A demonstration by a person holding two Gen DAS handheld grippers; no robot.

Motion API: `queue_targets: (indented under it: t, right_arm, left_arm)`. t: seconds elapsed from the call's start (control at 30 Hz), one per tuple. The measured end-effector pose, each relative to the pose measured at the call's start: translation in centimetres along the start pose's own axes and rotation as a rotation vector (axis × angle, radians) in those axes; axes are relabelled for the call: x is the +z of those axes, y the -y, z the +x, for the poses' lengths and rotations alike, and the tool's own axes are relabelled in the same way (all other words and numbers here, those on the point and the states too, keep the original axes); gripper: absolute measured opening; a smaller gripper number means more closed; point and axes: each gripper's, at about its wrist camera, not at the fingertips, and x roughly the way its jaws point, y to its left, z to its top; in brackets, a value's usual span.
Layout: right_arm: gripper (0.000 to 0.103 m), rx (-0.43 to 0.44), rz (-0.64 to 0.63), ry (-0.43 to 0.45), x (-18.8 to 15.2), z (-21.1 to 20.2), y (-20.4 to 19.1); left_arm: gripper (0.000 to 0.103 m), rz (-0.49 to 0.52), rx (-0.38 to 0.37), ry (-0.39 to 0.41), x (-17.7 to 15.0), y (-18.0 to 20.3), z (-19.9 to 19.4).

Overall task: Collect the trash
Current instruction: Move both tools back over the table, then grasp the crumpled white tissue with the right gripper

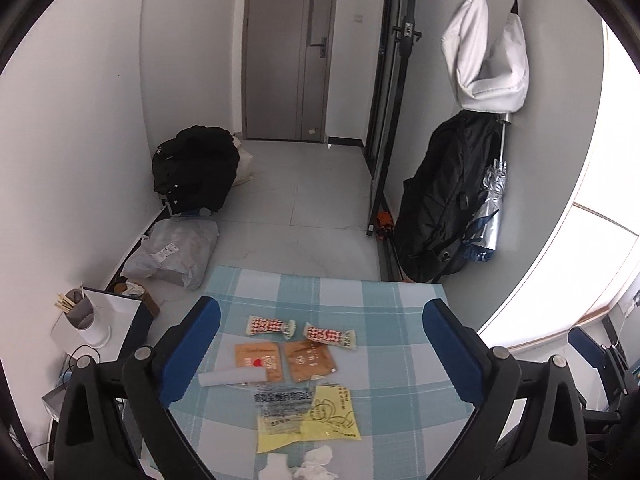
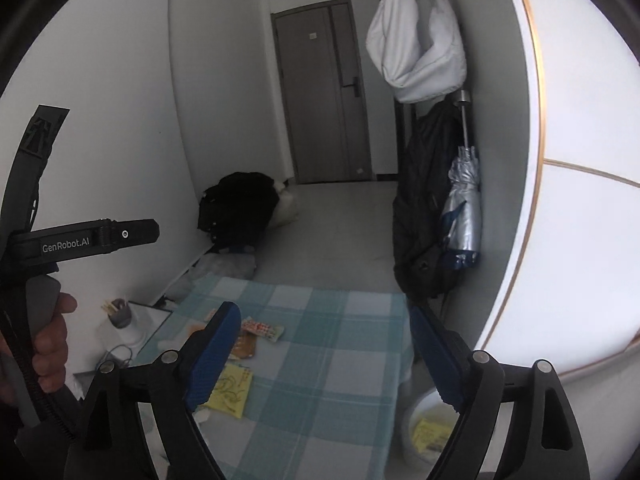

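Note:
Trash lies on the blue checked tablecloth (image 1: 384,344): two red-and-white candy wrappers (image 1: 270,325), two brown sachets (image 1: 310,360), a white paper roll (image 1: 232,378), a printed clear bag (image 1: 280,406), a yellow wrapper (image 1: 334,414) and crumpled tissue (image 1: 316,460). My left gripper (image 1: 322,314) hovers above them, open, with nothing between its blue pads. My right gripper (image 2: 323,316) is open and empty over the table's right half. A white bin (image 2: 424,432) stands below the table's right edge with a yellow wrapper (image 2: 430,434) inside.
A white cup holder with sticks (image 1: 86,320) stands left of the table. Black bags (image 1: 196,172) and a plastic bag (image 1: 176,252) lie along the left wall. A backpack (image 1: 444,204) and umbrella (image 1: 490,208) hang on the right. A hand (image 2: 48,344) holds the left gripper's handle.

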Motion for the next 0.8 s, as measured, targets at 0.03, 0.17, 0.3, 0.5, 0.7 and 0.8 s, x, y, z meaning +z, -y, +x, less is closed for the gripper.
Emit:
queue_targets:
  t: [0.03,0.17,0.3,0.5,0.7,0.8]
  right_arm:
    - [0.087,0.008,-0.007,-0.003,-0.2,0.3,-0.6]
    - [0.087,0.044,-0.021,-0.026,-1.3,1.8,-2.9]
    - [0.087,0.088,-0.020,-0.071,-3.1,3.0,-4.6]
    - [0.087,0.147,-0.073,-0.154,-5.6,5.1,-6.9]
    - [0.087,0.183,-0.161,-0.227,-8.0,6.5,-9.1]
    - [0.087,0.200,-0.231,-0.268,-9.1,7.2,-10.5]
  left_arm:
    - [0.102,-0.016,0.001,0.002,-0.5,-1.1,0.1]
    - [0.102,-0.078,-0.030,-0.013,-2.5,-4.6,0.5]
    - [0.102,-0.112,-0.020,-0.041,-5.2,-7.3,1.2]
    - [0.102,-0.182,0.001,-0.097,-8.0,-10.9,2.4]
    - [0.102,-0.210,0.014,-0.133,-8.8,-13.0,3.3]
    - [0.102,-0.208,0.034,-0.139,-9.2,-13.5,3.8]
